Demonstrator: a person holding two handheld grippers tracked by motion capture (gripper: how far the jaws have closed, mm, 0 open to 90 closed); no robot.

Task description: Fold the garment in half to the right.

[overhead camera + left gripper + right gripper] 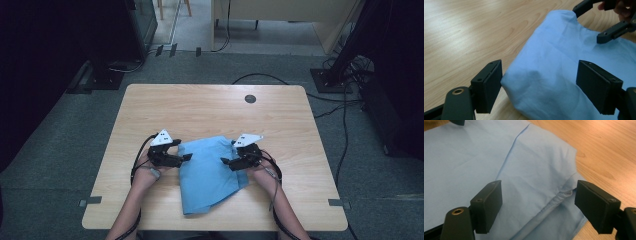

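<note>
A folded light blue cloth [207,172] lies in the middle of the wooden table [210,107]. My left gripper [184,150] sits at the cloth's left edge with its jaws wide apart. In the left gripper view the cloth's rounded fold [554,75] lies between the jaws of the left gripper [539,87], and the pads do not press on it. My right gripper [228,152] stands open at the cloth's right edge. In the right gripper view the right gripper [537,206] straddles a seamed edge of the cloth [474,157]. The right gripper [587,23] also shows far off in the left gripper view.
A small dark round grommet [250,99] sits near the table's far edge. Bare wood surrounds the cloth on all sides. Cables [345,125] and a stand base [327,80] lie on the carpet to the right of the table.
</note>
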